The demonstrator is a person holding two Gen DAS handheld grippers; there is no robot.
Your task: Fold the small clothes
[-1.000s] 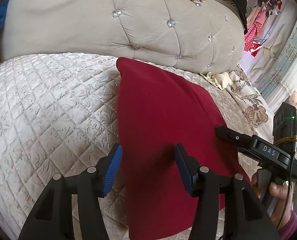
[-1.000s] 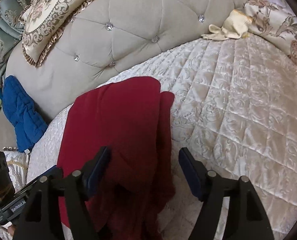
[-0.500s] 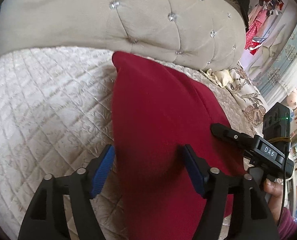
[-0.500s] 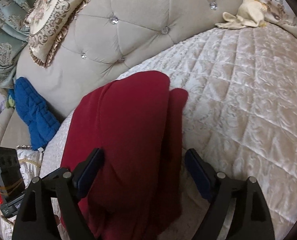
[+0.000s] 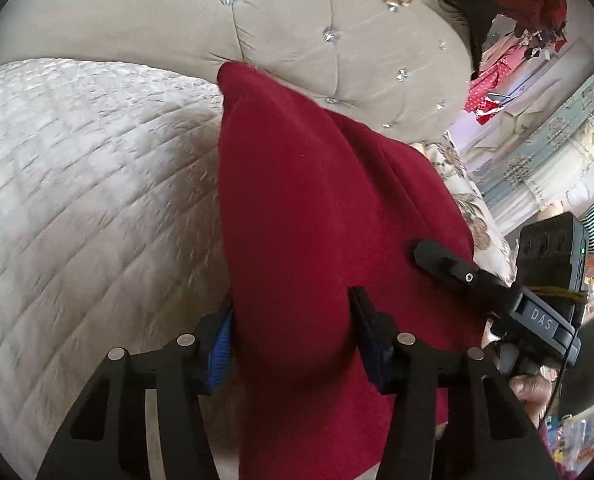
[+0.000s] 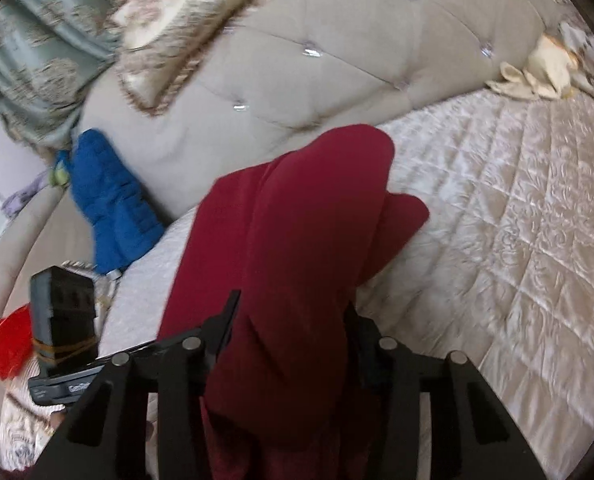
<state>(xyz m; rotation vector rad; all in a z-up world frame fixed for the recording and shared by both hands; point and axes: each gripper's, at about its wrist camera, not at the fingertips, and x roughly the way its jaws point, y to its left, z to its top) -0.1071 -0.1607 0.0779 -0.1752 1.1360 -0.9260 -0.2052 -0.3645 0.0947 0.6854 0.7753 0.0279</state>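
Red garment [image 5: 317, 216] bunched between both hand-held grippers, long axis running toward the bed's headboard [image 5: 289, 28].
Left hand-held gripper [image 5: 291, 336] and right hand-held gripper [image 6: 289, 332] have just been closing and pinch its near end, lifted off the bed [image 6: 517, 220].

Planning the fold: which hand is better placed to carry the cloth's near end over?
Probably left: the left gripper, jaws just closing, pinches the cloth at a flat edge; the right gripper, also just closing, holds a bunched ridge.

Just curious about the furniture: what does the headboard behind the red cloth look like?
Plain beige padding, tufted with sparkly crystal-like buttons; the headboard shows best in the right wrist view.
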